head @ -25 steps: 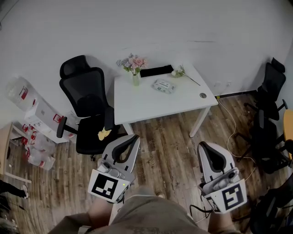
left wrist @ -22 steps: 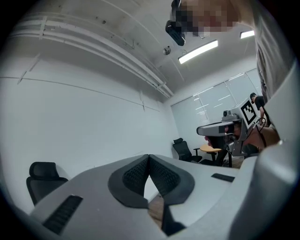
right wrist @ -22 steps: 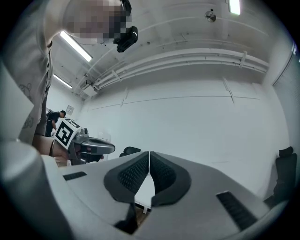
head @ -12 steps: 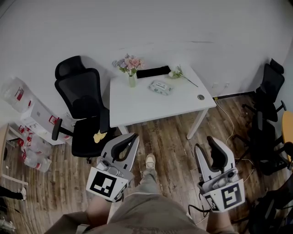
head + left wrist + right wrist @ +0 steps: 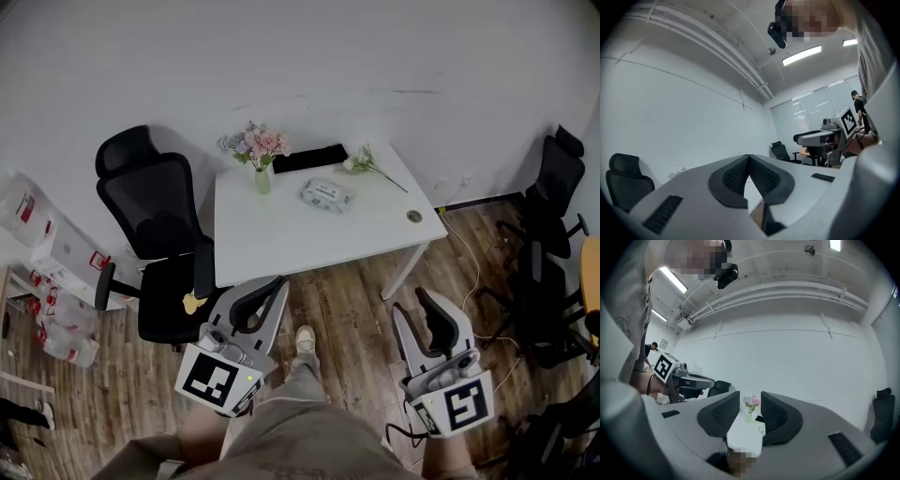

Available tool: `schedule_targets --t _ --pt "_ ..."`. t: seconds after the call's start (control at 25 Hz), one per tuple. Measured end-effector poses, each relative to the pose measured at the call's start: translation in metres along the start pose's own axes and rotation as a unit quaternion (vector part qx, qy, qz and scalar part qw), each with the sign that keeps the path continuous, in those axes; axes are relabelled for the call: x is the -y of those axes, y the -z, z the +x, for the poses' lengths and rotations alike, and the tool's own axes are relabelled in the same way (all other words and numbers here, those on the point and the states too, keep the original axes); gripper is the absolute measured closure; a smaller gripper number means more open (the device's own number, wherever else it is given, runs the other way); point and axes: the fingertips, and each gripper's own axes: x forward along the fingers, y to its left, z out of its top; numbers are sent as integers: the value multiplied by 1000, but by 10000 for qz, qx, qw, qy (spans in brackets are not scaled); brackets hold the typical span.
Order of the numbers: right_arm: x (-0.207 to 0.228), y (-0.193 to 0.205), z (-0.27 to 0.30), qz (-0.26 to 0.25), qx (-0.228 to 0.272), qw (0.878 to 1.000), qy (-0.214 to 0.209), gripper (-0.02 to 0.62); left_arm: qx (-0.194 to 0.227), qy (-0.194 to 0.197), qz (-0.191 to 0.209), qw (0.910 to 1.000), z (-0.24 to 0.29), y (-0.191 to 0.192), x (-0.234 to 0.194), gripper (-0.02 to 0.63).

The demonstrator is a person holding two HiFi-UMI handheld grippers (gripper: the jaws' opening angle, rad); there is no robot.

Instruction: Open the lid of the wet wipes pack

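Observation:
The wet wipes pack (image 5: 326, 194), pale with a green label, lies flat on the white table (image 5: 281, 234), right of a vase of pink flowers (image 5: 258, 150). Both grippers hang over the wooden floor short of the table's near edge, far from the pack. My left gripper (image 5: 277, 284) is shut, its pads meeting with nothing between them (image 5: 749, 158). My right gripper (image 5: 412, 305) is open and empty; in the right gripper view the vase (image 5: 751, 404) and the table (image 5: 743, 437) show through the gap between the jaws (image 5: 750, 411).
A black flat object (image 5: 309, 157), a white flower stem (image 5: 373, 163) and a small round item (image 5: 414, 217) also lie on the table. A black office chair (image 5: 155, 220) stands at its left, more chairs (image 5: 553, 197) at the right. Boxes and bags (image 5: 47, 253) sit far left.
The right gripper's jaws have gone from shut to open. Both grippers and the person have moved forward toward the table; the left gripper stays shut.

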Motion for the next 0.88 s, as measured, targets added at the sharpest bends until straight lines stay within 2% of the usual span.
schedule_targets --t 0.28,0.44,0.6,0.88 --pt "36 12 90 124 -169 9998 -28 446 -121 88 -61 9999 64 12 -64 591" --pt "54 17 145 154 -318 9994 -70 446 -223 98 -244 9994 101 19 -105 591" --pt "78 22 204 153 -424 9990 -58 446 -247 175 -135 9995 141 29 -148 591" --pt "110 31 293 41 -622 9980 -48 446 -361 244 -408 9982 205 50 -211 591"
